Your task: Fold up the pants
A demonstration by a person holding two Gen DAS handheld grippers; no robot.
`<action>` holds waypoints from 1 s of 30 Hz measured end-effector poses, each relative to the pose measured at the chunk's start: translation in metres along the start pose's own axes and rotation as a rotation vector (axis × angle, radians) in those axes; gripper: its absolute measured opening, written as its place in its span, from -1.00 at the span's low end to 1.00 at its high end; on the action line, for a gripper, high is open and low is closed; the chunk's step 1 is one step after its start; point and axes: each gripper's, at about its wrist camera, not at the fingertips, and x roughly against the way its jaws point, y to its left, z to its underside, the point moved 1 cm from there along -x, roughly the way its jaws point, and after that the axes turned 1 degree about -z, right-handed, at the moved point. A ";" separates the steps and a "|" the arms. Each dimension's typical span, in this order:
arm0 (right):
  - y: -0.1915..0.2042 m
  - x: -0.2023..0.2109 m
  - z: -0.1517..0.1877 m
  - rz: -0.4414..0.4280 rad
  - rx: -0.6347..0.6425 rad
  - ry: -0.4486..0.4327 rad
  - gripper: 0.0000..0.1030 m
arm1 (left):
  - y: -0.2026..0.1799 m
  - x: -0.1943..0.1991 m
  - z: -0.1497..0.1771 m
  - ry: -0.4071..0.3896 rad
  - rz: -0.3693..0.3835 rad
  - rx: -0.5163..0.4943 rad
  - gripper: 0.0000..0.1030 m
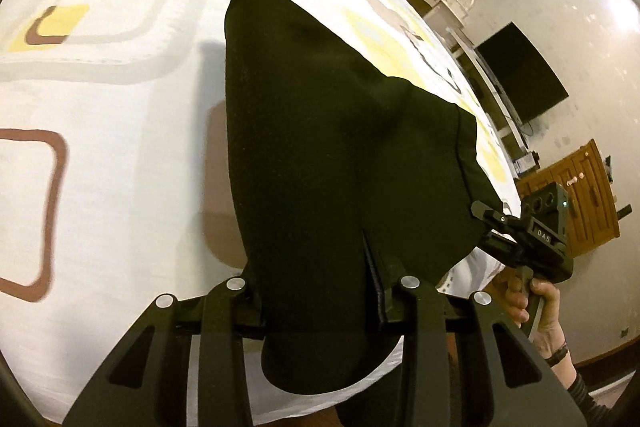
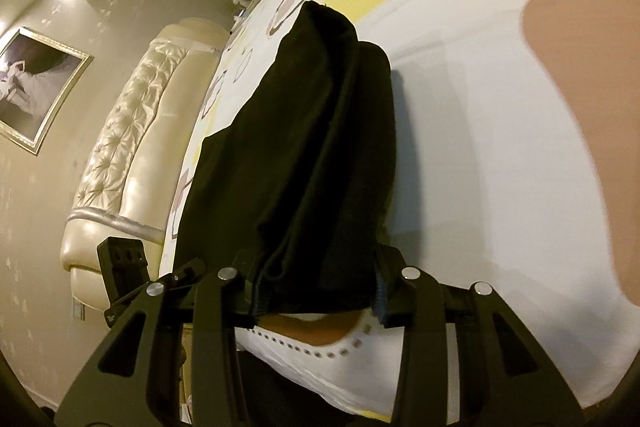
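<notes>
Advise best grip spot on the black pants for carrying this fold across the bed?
Grip the near edge at its two ends, one claw each, coming in from the bed's near side. The black pants already hang that way: left claw and right claw each hold bunched fabric, and the far end trails on the patterned bedsheet. The edge stays taut, so the cloth drapes evenly.

Tufted cream headboard (image 2: 132, 131), wall-mounted TV (image 1: 524, 75), patterned bedspread (image 1: 100, 107).

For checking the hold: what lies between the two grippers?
The black pants span from the left gripper to the right gripper, seen in the left wrist view.
</notes>
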 end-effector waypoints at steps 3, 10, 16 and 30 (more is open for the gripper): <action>0.004 -0.007 -0.001 -0.004 0.005 0.011 -0.25 | 0.006 0.004 -0.001 -0.010 -0.004 0.012 -0.30; 0.013 -0.021 -0.001 -0.003 0.020 0.036 -0.25 | 0.018 0.012 -0.002 -0.026 -0.009 0.023 -0.30; 0.012 -0.023 0.001 -0.005 0.008 0.040 -0.25 | 0.022 0.011 0.001 -0.034 0.003 0.025 -0.29; 0.002 -0.019 0.008 -0.046 -0.008 0.028 -0.17 | 0.026 0.012 0.000 -0.056 0.047 0.008 -0.18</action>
